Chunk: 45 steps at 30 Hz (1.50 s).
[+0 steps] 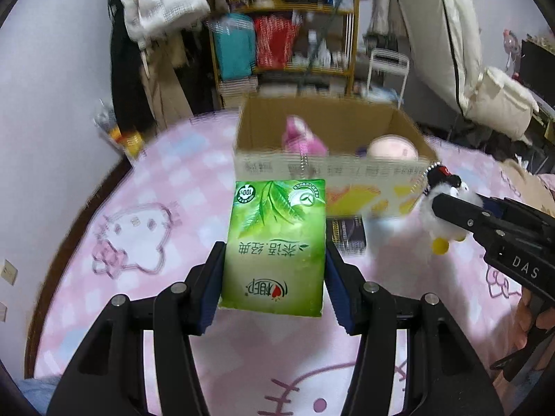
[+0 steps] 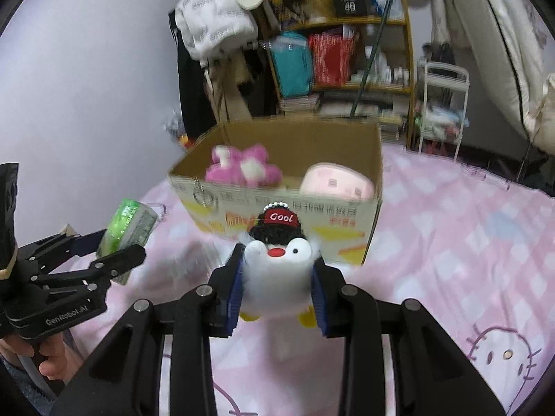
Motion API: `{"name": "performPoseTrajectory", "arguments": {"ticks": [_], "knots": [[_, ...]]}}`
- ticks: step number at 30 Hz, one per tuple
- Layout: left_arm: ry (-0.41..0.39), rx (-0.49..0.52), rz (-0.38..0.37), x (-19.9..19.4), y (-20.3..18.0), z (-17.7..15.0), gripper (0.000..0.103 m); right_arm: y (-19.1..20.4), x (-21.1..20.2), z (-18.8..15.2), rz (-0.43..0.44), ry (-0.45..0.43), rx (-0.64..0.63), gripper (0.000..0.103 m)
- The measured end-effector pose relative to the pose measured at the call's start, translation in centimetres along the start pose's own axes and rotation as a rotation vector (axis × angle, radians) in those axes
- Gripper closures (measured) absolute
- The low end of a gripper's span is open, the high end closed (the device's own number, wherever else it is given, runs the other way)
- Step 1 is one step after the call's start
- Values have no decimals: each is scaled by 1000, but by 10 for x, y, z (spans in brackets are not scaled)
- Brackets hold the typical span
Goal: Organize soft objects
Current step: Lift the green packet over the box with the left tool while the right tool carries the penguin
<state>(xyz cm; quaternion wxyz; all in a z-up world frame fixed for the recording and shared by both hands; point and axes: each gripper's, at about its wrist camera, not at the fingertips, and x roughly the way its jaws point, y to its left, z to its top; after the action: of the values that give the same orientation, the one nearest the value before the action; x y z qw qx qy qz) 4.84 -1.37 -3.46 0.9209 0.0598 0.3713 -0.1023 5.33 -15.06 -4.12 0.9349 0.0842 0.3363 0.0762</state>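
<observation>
Gripping fluffy white penguin (image 2: 277, 274) (red "Cool" cap), right tongs (image 2: 275, 289).

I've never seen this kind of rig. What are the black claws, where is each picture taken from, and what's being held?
No robot: a person holds two hand-held black grippers, each with a fisheye camera looking along its fingers. The left gripper clamps a green tissue pack; the right gripper clamps a white plush penguin in a red cap. Each shows in the other's view. Ahead, on the pink cartoon-cat bedsheet, an open cardboard box holds a pink plush toy and a pale pink plush.
</observation>
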Motion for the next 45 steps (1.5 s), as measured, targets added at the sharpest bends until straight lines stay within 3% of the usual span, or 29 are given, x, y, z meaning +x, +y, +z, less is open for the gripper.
{"name": "performPoseTrajectory", "arguments": {"ticks": [12, 23, 33, 45], "knots": [[-226, 9, 36, -76, 7, 53, 50, 3, -46, 40, -6, -181, -9, 67], [-344, 74, 60, -89, 1, 106, 50, 10, -78, 95, -23, -304, -79, 67], [-378, 51, 17, -62, -2, 147, 50, 19, -71, 127, -14, -373, -119, 67], [-345, 72, 46, -19, -4, 133, 50, 5, -22, 114, -14, -336, -90, 67]]}}
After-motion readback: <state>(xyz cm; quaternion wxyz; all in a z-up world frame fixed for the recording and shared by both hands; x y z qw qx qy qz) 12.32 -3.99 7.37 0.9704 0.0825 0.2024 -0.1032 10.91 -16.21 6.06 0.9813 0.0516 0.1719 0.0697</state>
